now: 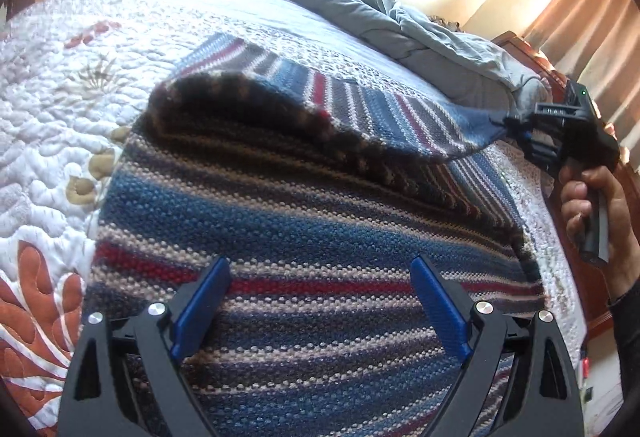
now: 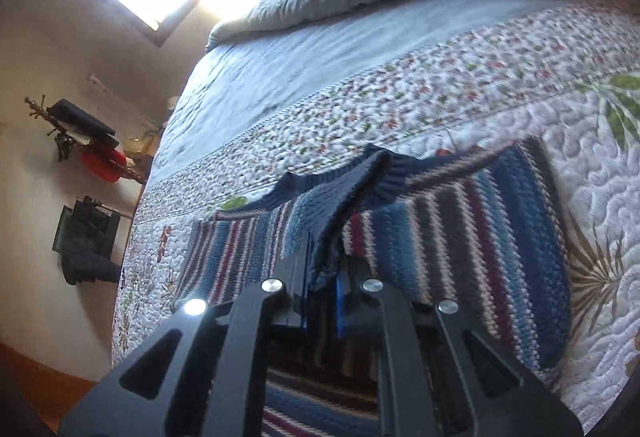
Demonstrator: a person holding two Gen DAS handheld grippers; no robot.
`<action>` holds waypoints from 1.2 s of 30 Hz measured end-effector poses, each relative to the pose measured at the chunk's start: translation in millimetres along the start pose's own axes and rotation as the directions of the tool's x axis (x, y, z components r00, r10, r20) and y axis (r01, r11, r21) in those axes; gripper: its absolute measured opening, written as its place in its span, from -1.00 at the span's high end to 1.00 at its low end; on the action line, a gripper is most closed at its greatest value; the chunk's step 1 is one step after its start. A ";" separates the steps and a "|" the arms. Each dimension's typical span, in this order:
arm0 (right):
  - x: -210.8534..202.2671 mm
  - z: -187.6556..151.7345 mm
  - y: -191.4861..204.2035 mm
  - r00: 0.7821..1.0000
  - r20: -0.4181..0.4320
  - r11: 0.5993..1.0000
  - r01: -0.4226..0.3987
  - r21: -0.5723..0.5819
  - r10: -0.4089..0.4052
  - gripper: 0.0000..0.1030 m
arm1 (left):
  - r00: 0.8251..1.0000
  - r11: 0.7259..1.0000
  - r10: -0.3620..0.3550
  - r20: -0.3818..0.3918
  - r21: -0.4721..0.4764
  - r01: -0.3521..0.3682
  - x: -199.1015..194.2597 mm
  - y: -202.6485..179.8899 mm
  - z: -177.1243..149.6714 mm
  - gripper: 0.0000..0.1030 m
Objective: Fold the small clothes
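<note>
Coarse knitted wool sweater (image 1: 304, 237) (matt), puffy quilted cotton bedspread (image 1: 60, 85)

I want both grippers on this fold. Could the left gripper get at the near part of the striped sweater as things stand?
Probably yes: the left gripper hovers open right over the striped sweater, nothing between. The right gripper is shut on its raised far edge.

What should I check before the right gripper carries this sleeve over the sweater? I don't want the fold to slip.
1. Right gripper shut on the sleeve cuff: ok.
2. Sleeve lifted clear of the sweater body: ok.
3. Left gripper open, gripping nothing: ok.
4. Sweater body flat on the quilt: ok.
5. Left gripper pressing the body down: cannot tell.
6. Grey duvet clear of the sweater: ok.
</note>
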State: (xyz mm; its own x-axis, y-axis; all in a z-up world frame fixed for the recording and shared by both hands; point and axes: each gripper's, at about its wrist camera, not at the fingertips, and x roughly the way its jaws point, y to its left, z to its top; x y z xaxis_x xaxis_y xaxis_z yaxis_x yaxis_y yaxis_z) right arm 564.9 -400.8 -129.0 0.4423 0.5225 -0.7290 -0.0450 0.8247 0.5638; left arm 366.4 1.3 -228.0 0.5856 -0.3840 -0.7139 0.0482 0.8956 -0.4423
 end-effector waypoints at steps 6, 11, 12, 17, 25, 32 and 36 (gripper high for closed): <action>0.1 -11.8 -24.9 1.000 -0.002 1.000 -0.005 0.022 0.005 0.85 | 0.996 0.990 0.067 0.063 0.118 -0.074 -10.9 -20.4 -1.4 -0.79; -6.4 -16.0 -32.2 1.000 0.004 0.999 -0.006 0.035 0.006 0.85 | 0.993 0.981 0.079 0.084 0.172 -0.093 -15.5 -31.7 -2.1 -0.79; -7.9 -16.9 -34.7 1.000 0.009 0.999 -0.004 0.041 0.004 0.85 | 0.994 0.981 0.076 0.081 0.174 -0.089 -15.7 -31.9 -1.8 -0.79; 2.3 -32.9 -58.8 0.999 -0.022 0.994 0.032 0.108 -0.030 0.84 | 0.996 0.984 0.064 0.065 0.160 -0.073 -15.2 -26.6 1.8 -0.79; 10.3 -55.3 -97.9 0.998 -0.051 0.965 -0.016 0.262 0.030 0.76 | 0.998 0.987 0.055 0.042 0.151 -0.061 -11.8 -18.7 2.9 -0.79; 9.1 -45.3 -111.8 0.997 -0.042 0.927 -0.048 0.373 0.068 0.35 | 0.998 0.987 0.055 0.031 0.152 -0.059 -8.4 -19.4 0.1 -0.79; 19.5 -38.4 -97.2 0.996 -0.079 0.941 -0.018 0.338 0.047 0.41 | 0.998 0.986 0.057 0.028 0.157 -0.061 -7.0 -20.3 -2.0 -0.79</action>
State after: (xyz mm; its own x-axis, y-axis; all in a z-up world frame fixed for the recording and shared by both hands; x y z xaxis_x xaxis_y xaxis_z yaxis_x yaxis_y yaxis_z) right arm 543.5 -462.5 -212.9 0.3679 0.5760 -0.7300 0.2530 0.6935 0.6746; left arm 359.7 -14.7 -215.1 0.6101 -0.3257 -0.7223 0.1387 0.9414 -0.3074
